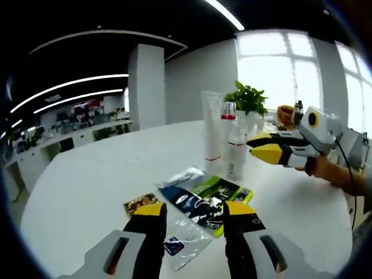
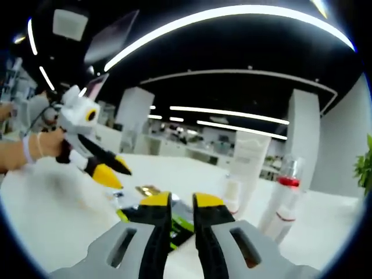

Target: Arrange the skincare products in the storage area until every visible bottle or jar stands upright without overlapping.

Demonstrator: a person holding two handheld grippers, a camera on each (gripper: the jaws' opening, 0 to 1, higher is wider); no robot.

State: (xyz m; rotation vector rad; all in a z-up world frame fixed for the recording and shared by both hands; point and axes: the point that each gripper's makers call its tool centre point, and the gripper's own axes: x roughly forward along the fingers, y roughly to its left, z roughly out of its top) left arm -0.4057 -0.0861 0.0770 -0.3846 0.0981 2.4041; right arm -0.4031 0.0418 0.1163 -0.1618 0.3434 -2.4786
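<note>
Three containers stand upright, close together on the white table [image 1: 87, 186]: a tall white tube [image 1: 212, 131], a clear bottle with a red band [image 1: 229, 122] and a small white bottle [image 1: 235, 157]. Flat sachets [image 1: 200, 200] lie overlapping in front of them. My left gripper [image 1: 195, 210] is open above the sachets, holding nothing. My right gripper [image 1: 251, 146] comes in from the right, tips just beside the small bottle. In the right gripper view its jaws [image 2: 182, 200] stand slightly open and empty, with the tube [image 2: 250, 157], red-banded bottle [image 2: 288, 192] and small bottle [image 2: 232, 195] ahead and the left gripper [image 2: 116, 171] at left.
A potted plant [image 1: 249, 97], a brown object [image 1: 285, 113] and a dark bottle [image 1: 298, 107] stand behind the containers. A hand [image 2: 40, 148] holds the left gripper. Office desks [image 1: 70, 131] line the far side past the table's edge.
</note>
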